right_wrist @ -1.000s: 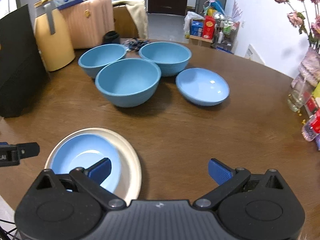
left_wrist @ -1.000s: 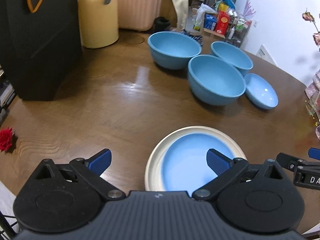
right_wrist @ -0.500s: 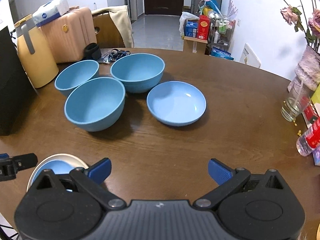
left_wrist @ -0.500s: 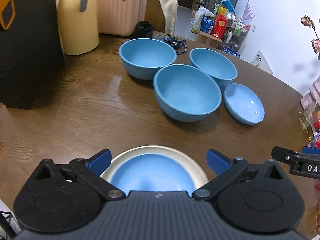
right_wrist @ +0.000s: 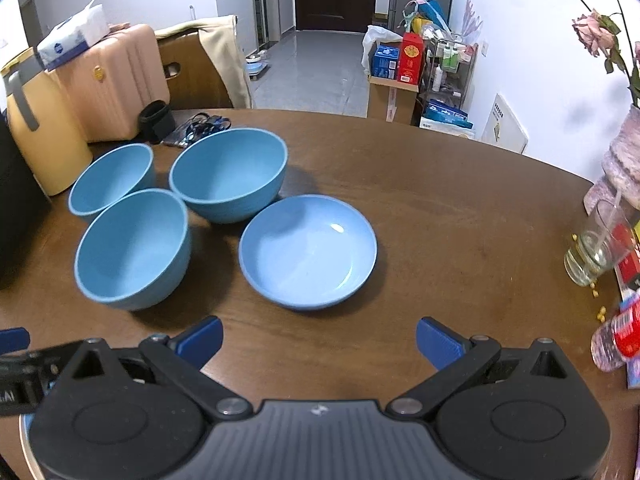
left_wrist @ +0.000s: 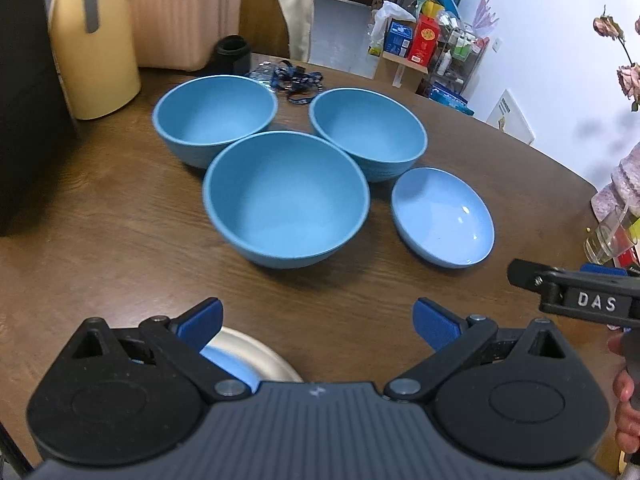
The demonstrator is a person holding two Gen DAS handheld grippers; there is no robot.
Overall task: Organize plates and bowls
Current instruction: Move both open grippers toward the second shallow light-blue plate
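Three deep blue bowls stand close together on the brown table: a near one [left_wrist: 286,200] [right_wrist: 132,250], a far-left one [left_wrist: 214,118] [right_wrist: 112,178] and a far-right one [left_wrist: 368,132] [right_wrist: 228,174]. A shallow light-blue plate [left_wrist: 442,218] [right_wrist: 308,250] lies to their right. A cream plate [left_wrist: 256,354] holding a smaller blue plate [left_wrist: 230,368] peeks out under my left gripper [left_wrist: 318,320], which is open and empty. My right gripper [right_wrist: 318,340] is open too, just short of the shallow plate.
A yellow jug [left_wrist: 92,48], a pink suitcase [left_wrist: 184,12] and a black box [left_wrist: 24,100] crowd the far left. A lanyard [left_wrist: 294,78] lies behind the bowls. A glass [right_wrist: 596,252], a bottle [right_wrist: 618,340] and a vase [right_wrist: 624,164] stand at the right edge.
Both grippers have pulled back and lifted from the stacked plates. The bowls have shifted toward the centre of both views, and the cream plate has slid almost out of sight below.
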